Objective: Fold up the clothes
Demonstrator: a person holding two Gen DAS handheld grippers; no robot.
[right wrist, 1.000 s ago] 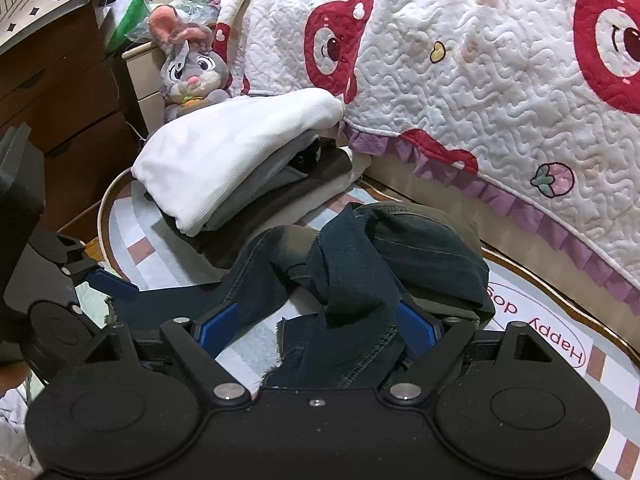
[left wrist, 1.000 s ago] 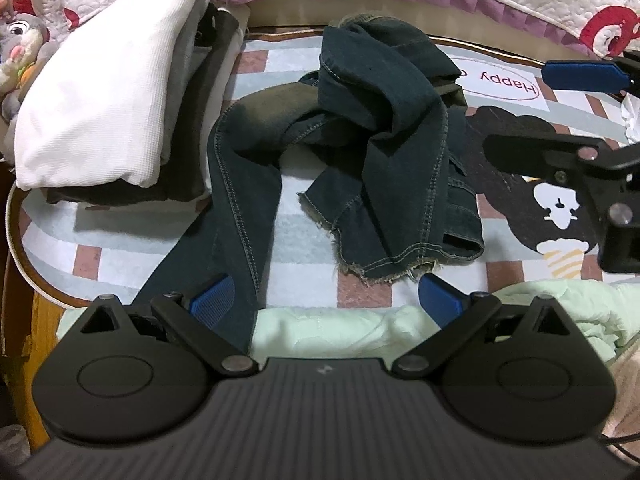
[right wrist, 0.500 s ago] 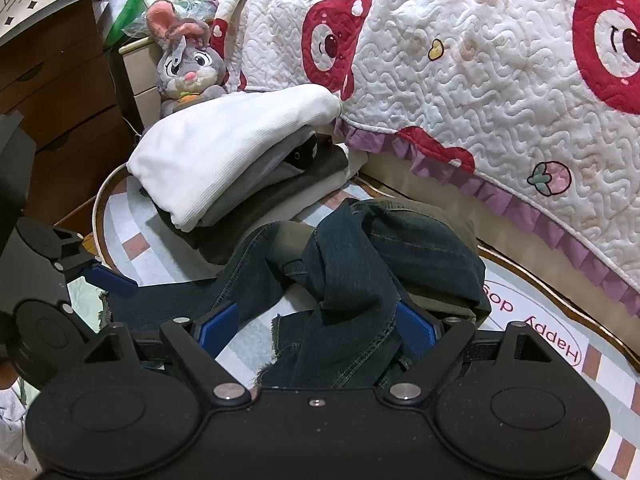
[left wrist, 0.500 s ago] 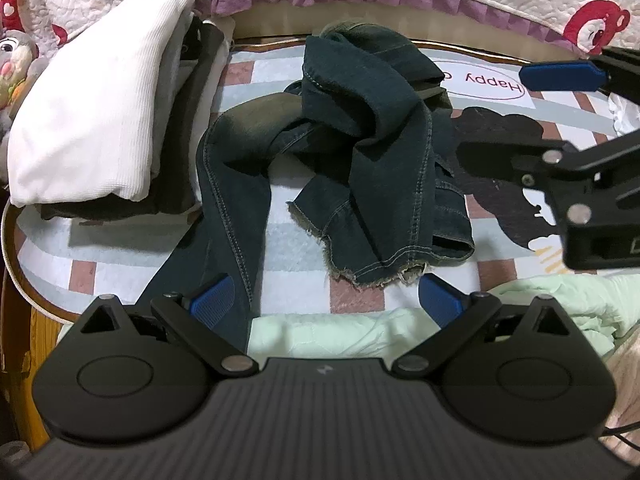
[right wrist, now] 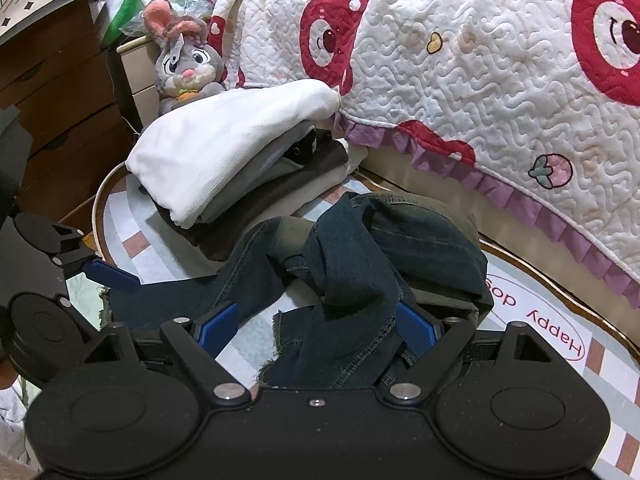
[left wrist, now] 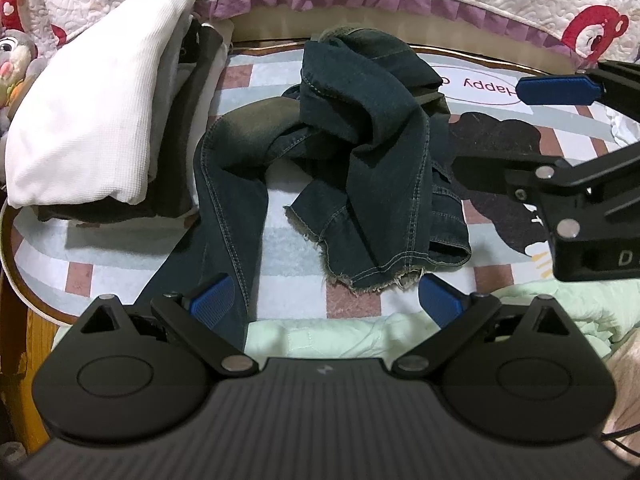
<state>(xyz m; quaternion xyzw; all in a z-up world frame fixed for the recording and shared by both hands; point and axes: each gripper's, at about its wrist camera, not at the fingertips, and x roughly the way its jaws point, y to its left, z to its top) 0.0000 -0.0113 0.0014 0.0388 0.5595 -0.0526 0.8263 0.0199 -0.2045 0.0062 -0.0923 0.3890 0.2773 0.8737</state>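
Note:
Dark blue jeans (left wrist: pixel 360 152) lie crumpled in a heap on the printed mat, one leg trailing toward the near left. My left gripper (left wrist: pixel 324 300) is open at the mat's near edge, just short of the frayed hem, with nothing held. My right gripper (left wrist: pixel 488 130) is open at the heap's right side, its lower finger close to the denim. In the right wrist view the jeans (right wrist: pixel 360 264) fill the gap of the right gripper (right wrist: pixel 316 322). I cannot tell if it touches them. One blue fingertip (right wrist: pixel 112 276) of the left gripper shows at the left.
A folded stack with a white garment (left wrist: pixel 92 120) on top sits at the mat's left. A pale green garment (left wrist: pixel 340 336) lies bunched at the near edge. A quilt (right wrist: pixel 480 60) hangs behind. A plush rabbit (right wrist: pixel 188 68) and a wooden dresser (right wrist: pixel 52 92) stand at the left.
My right gripper has moved in toward the jeans heap, which now looks larger in its view. The left gripper has shifted only slightly. The jeans lie as before.

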